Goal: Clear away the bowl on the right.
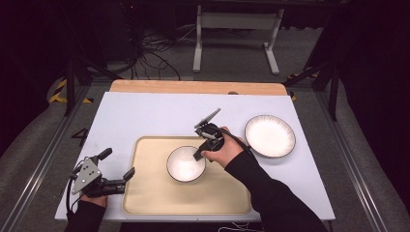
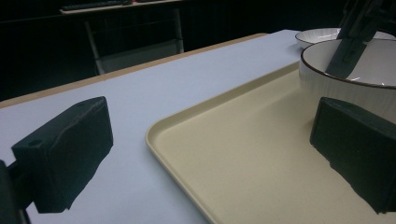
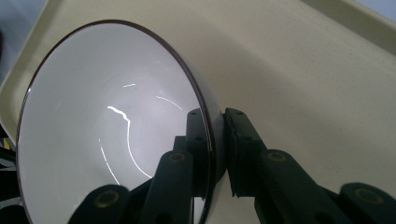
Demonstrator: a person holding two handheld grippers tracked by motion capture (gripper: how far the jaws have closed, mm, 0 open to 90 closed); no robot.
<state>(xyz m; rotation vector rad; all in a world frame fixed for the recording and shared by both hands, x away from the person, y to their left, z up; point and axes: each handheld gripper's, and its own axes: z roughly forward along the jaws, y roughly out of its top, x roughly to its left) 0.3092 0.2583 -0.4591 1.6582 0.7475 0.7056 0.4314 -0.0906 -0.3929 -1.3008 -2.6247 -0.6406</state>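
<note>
While the white ceramic bowl with a dark rim (image 1: 185,164) is seen just below the centre of the high view, resting on the cream-coloured rectangular plastic tray (image 1: 145,193), its right-hand edge is clamped by the right gripper (image 1: 199,153). One black jaw is placed inside the bowl and the other against its outer wall, as is shown at the lower middle of the right gripper view, where the bowl (image 3: 112,126) is seen from close by and the tray (image 3: 303,70) is spread across the upper right. The right gripper is held by a hand (image 1: 223,153) in a black sleeve that is brought in from the lower right of the high view.

At the lower left of the high view the left gripper (image 1: 118,166) is held with its jaws well apart and nothing between them; one jaw is seen over the light grey table top (image 1: 145,116), the other over the tray's left edge. In the left gripper view the bowl (image 2: 369,88) is found at the upper right.

A white round plate with a dark rim (image 1: 270,136) is laid on the table top, right of the tray and apart from it.
</note>
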